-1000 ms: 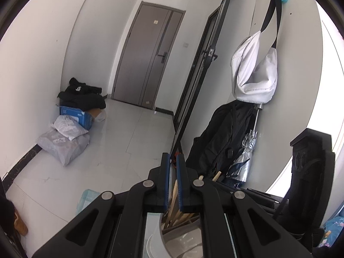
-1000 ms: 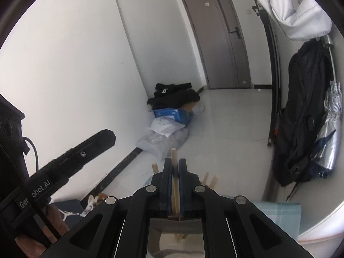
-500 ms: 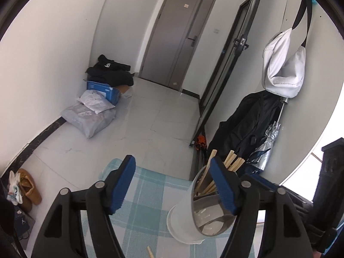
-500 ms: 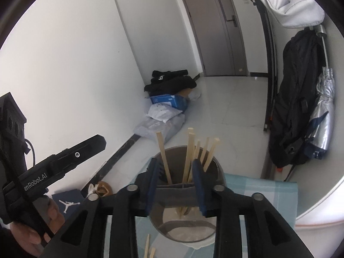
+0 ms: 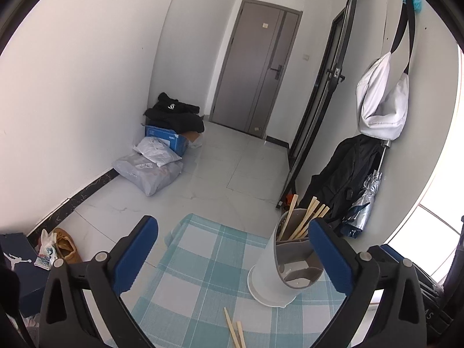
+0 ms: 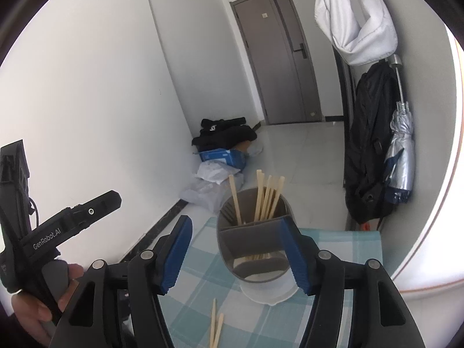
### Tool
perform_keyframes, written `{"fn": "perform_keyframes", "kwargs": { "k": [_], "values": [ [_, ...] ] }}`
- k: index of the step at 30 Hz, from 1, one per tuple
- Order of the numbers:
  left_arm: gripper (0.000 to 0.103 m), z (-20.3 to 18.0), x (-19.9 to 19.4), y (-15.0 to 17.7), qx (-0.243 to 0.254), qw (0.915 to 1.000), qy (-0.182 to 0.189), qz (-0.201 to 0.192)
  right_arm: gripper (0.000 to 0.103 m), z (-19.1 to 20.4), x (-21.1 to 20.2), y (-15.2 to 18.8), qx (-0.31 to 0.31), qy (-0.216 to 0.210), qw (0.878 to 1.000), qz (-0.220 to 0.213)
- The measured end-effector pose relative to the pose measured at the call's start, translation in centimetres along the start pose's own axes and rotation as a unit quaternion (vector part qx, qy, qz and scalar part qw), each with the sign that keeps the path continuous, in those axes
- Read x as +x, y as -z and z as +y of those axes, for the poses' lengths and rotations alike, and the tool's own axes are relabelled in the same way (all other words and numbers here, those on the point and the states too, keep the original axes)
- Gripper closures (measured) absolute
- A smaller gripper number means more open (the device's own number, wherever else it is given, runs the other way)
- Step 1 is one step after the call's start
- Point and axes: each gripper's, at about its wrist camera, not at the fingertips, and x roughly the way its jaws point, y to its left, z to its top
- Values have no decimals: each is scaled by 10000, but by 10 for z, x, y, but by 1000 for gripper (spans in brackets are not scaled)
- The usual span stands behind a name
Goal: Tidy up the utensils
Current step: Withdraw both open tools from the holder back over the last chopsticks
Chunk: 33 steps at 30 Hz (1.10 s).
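A grey-and-white utensil holder [image 6: 252, 249] stands on a blue checked cloth [image 6: 348, 249] with several wooden chopsticks [image 6: 266, 197] upright in it. My right gripper [image 6: 236, 246] is just in front of the holder. Its jaws are opening; the blue pads frame the holder but do not press on it. My left gripper [image 5: 232, 249] is also opening, wide, with only cloth [image 5: 203, 261] between the fingers. The holder [image 5: 278, 266] stands just beyond its right pad. Two loose chopsticks [image 5: 235, 330] lie on the cloth in front of the holder; the right wrist view shows these chopsticks [image 6: 216, 327] too.
A hand [image 6: 34, 313] holds the left gripper's body [image 6: 72, 223] at the left. On the floor by the wall lie grey bags [image 5: 150, 171], a blue box [image 5: 165, 139] and black clothes. A black jacket [image 6: 371, 150] and a folded umbrella [image 6: 401, 156] hang at the right wall.
Both grippers were shut on chopsticks over the holder. Now their jaws stand apart, the chopsticks rest in the holder, and both have drawn back so the holder and cloth show.
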Motion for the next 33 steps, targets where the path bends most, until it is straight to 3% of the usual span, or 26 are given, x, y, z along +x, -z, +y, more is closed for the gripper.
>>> {"fn": "perform_keyframes", "kwargs": {
  "k": [6, 13, 22, 30, 33],
  "values": [
    [1, 0, -22, 13, 186, 9996, -161, -152, 28, 19, -32, 16, -90, 10, 9994, -320],
    [1, 5, -29, 39, 266, 9993, -252, 17, 21, 29, -40, 49, -244, 80, 9994, -217],
    [1, 16, -23, 72, 167, 9986, -382, 326, 20, 28, -30, 94, -283, 180, 9988, 353],
    [1, 35, -1, 104, 32, 9951, -378, 913, 20, 16, 0, 129, -203, 195, 9920, 1233],
    [1, 46, 9, 110, -298, 9909, -327, 1273, 20, 11, 10, 138, -129, 238, 9887, 1473]
  ]
}}
